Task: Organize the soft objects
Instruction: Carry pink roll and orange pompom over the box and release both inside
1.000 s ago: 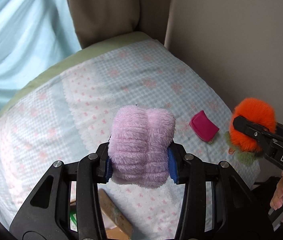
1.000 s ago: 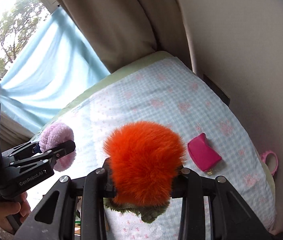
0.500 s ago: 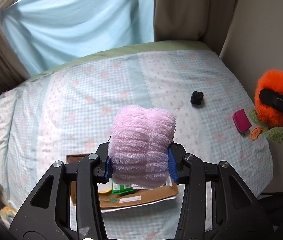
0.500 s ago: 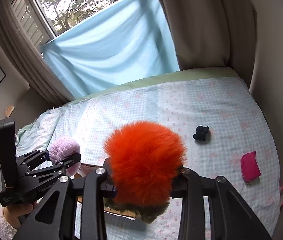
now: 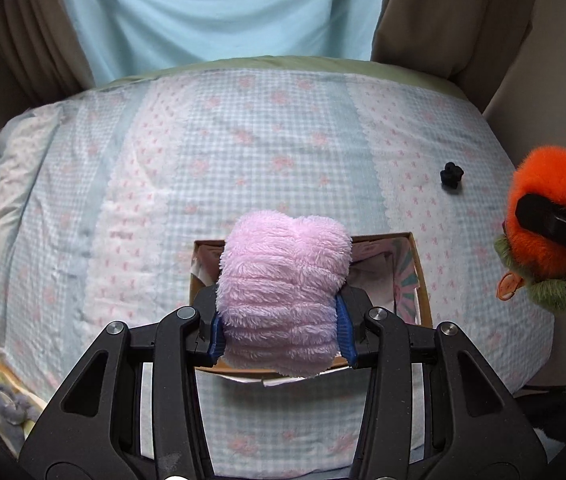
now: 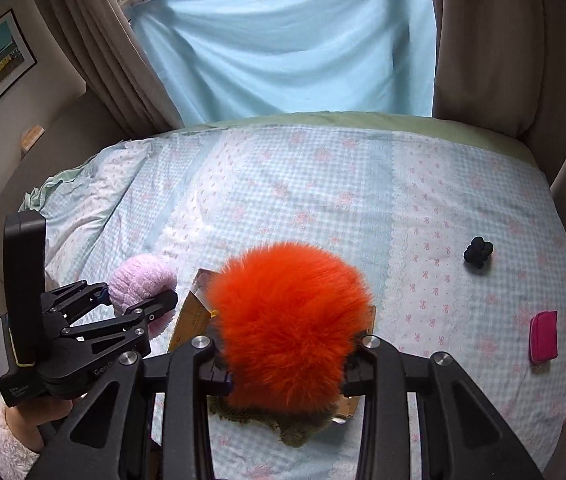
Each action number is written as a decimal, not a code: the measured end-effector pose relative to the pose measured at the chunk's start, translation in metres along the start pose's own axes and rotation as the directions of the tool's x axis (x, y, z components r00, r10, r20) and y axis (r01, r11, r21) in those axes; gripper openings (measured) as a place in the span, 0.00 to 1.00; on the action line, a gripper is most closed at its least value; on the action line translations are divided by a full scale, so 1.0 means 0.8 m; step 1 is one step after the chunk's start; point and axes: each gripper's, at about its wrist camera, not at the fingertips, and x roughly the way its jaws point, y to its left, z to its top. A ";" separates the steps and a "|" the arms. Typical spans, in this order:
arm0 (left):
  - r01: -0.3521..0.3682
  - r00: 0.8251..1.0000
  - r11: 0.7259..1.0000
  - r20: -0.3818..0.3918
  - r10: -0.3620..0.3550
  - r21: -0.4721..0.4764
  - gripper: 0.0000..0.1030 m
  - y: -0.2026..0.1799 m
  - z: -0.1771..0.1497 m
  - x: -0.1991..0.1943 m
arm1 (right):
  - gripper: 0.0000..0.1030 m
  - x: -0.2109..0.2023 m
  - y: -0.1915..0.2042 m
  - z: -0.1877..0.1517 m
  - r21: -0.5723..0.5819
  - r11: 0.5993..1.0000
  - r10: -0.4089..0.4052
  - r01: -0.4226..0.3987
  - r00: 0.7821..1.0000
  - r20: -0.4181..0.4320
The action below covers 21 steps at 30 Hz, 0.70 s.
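Clamping pink plush (image 5: 283, 292), left hand-held gripper (image 5: 281, 330), marked "Gen…"; right hand-held gripper (image 6: 287, 364) clenched on orange plush (image 6: 287, 320).

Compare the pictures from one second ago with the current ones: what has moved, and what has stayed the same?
Both tongs swung left, away from the wall corner, to face the cardboard box on the bed. The left tongs now hold the pink plush over the box; the right tongs bring the orange plush near it. Nothing was released: both stayed clamped. The black item and magenta pouch still lie on the bed.
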 end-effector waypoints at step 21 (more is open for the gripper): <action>0.063 0.950 0.994 -0.311 -0.032 0.092 0.38 0.094 -0.022 0.170 | 0.31 0.186 0.006 -0.046 0.252 0.954 -0.079 0.163 0.947 -0.312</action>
